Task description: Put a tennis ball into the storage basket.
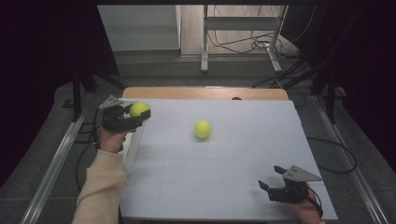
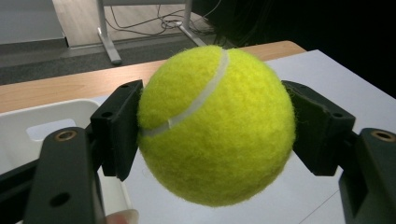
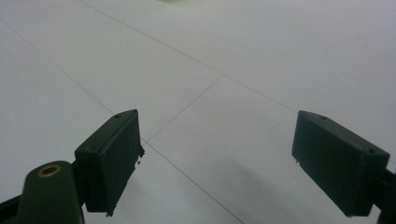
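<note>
Left claw (image 2: 215, 126), raised over the counter's (image 1: 224, 186) left edge near the far left corner and pointing level toward the right, clenched on a ball (image 2: 215, 123); both pads press its sides. Its forearm, in a cream sleeve (image 1: 100, 189), reaches in from the near edge. A white bin (image 2: 42, 126) lies just beyond the claw. Right claw (image 1: 272, 179), released, rests at the near right corner. A second ball (image 1: 202, 129) lies mid-counter. No readable writing on either ball.

A fuzzy yellow tennis ball (image 2: 215, 125) with a white seam is held off the table, above the white bin's (image 2: 28, 121) edge.
</note>
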{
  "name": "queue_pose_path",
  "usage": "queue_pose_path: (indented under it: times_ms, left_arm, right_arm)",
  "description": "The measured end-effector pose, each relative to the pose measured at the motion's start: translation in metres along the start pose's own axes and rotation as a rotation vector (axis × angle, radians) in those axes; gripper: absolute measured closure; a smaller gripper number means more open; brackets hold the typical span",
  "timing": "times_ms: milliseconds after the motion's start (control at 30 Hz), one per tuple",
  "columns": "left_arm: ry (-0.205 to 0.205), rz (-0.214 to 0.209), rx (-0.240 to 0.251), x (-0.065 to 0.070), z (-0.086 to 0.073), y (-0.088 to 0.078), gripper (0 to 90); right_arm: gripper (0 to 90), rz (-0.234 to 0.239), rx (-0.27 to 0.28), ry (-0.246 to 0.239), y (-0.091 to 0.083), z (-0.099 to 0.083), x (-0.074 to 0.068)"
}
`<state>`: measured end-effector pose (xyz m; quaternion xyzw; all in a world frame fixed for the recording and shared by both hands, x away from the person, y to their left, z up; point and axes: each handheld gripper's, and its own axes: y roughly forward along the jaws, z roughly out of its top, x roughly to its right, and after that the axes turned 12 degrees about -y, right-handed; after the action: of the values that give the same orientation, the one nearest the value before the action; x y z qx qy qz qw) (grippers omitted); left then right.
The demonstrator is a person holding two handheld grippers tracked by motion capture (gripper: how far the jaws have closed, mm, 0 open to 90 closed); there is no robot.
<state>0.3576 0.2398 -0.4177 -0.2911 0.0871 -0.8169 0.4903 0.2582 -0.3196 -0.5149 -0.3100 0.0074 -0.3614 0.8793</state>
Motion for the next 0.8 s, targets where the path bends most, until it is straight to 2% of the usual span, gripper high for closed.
queue_pose_path:
  times_ms: [300, 567, 800]
  left_arm:
    - [-0.011, 0.034, 0.011, -0.009, 0.005, -0.003, 26.4]
    - [-0.018, 0.085, -0.006, -0.019, 0.010, -0.002, 26.4]
    - [-0.031, 0.113, -0.021, -0.028, 0.011, -0.001, 26.4]
  right_arm:
    - [16.2, -0.007, -0.003, 0.004, 0.001, 0.000, 0.000]
    - [16.2, -0.007, -0.001, 0.002, 0.000, 0.000, 0.000]
    - [16.2, -0.006, 0.000, 0.002, 0.000, 0.000, 0.000]
